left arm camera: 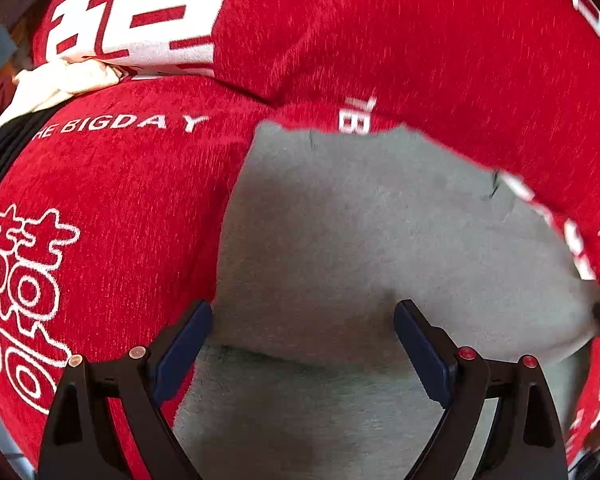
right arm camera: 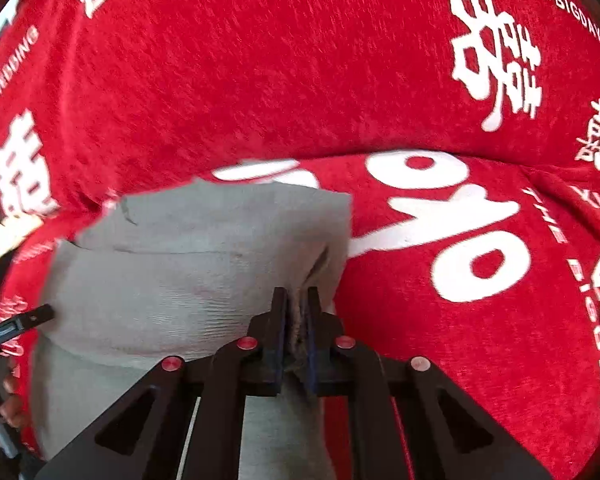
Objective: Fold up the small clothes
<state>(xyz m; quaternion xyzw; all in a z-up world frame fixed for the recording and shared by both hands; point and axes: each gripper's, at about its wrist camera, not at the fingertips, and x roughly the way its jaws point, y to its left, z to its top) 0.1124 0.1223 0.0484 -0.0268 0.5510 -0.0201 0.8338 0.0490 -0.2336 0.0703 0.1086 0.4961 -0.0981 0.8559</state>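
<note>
A small grey garment lies on a red cloth with white lettering. My left gripper is open above the grey garment, its blue-padded fingers wide apart with nothing between them. In the right wrist view my right gripper is shut on a bunched fold at the right edge of the grey garment, and the fabric puckers around the fingertips. The left gripper's fingertip shows at the left edge of that view, beside the garment.
The red cloth covers the whole surface around the garment. A cream cloth and a dark item lie at the far left edge in the left wrist view.
</note>
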